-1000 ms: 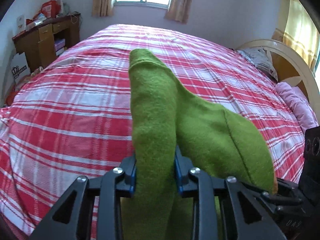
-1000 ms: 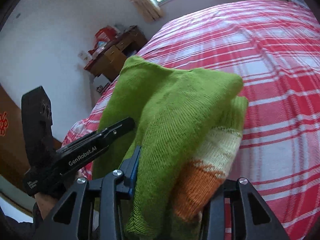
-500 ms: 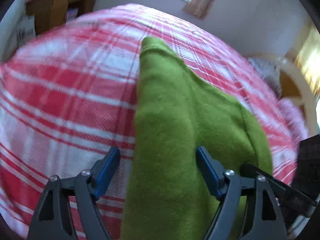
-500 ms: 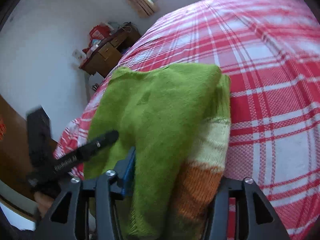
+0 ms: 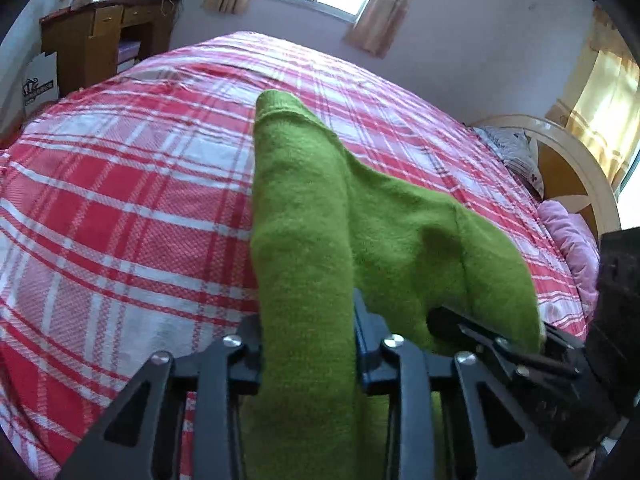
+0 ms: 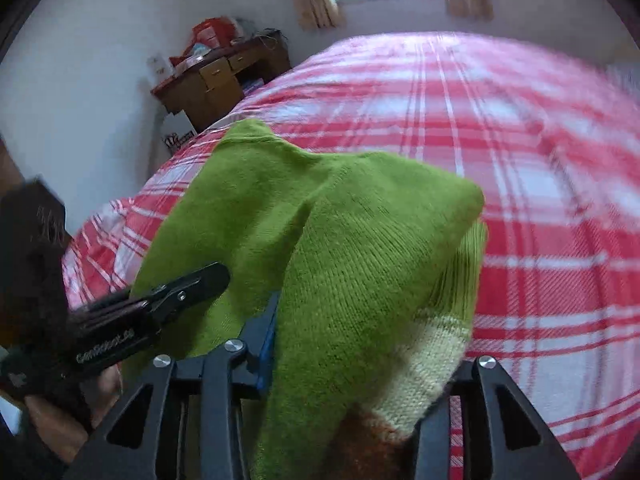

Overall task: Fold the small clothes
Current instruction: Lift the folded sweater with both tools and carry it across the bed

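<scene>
Red plaid bed (image 5: 120, 208) beneath; left gripper (image 5: 308, 356) and right gripper (image 6: 360, 364), jaws closing, both clamp the green knit sweater (image 5: 392, 232) draped ahead. We judge it light, limp, best pinched at folded edges.

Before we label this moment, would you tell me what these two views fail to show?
- Right gripper, right wrist view: the green sweater drapes over its right finger, hiding the pad.
- Sweater's lower part, both views: cut off by the bottom edge.
- Bedspread, right wrist view: blurred.
- Left gripper, closing on sweater: the cloth's layers cannot be counted.
</scene>
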`<control>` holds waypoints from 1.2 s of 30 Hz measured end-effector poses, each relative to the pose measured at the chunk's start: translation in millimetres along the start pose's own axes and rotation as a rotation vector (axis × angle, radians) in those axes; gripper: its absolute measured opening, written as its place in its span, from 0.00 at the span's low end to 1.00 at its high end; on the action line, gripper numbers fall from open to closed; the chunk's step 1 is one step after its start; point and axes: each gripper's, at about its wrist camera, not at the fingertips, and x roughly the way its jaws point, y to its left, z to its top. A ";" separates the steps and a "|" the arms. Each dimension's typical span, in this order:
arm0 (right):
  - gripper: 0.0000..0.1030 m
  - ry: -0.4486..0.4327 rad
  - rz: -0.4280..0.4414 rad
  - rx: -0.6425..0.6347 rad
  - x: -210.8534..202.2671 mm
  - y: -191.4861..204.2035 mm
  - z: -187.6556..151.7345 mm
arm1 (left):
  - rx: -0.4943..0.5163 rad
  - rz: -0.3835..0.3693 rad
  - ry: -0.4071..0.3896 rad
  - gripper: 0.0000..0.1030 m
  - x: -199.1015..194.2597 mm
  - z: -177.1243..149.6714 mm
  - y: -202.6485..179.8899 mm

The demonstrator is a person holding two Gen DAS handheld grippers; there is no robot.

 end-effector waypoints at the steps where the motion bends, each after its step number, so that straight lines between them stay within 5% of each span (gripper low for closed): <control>1: 0.38 -0.023 0.015 -0.006 -8.0 5.3 1.8 | 0.006 0.011 -0.010 0.31 -2.2 2.1 -1.5; 7: 0.38 -0.096 0.060 -0.052 -22.7 37.7 23.0 | 0.083 0.124 -0.106 0.31 -34.6 23.6 -1.6; 17: 0.38 -0.145 0.131 -0.126 -21.6 90.5 50.0 | 0.074 0.272 -0.190 0.31 -64.7 39.2 23.0; 36: 0.38 -0.161 0.172 -0.217 -8.0 150.6 64.4 | 0.037 0.348 -0.251 0.31 -89.3 48.6 75.8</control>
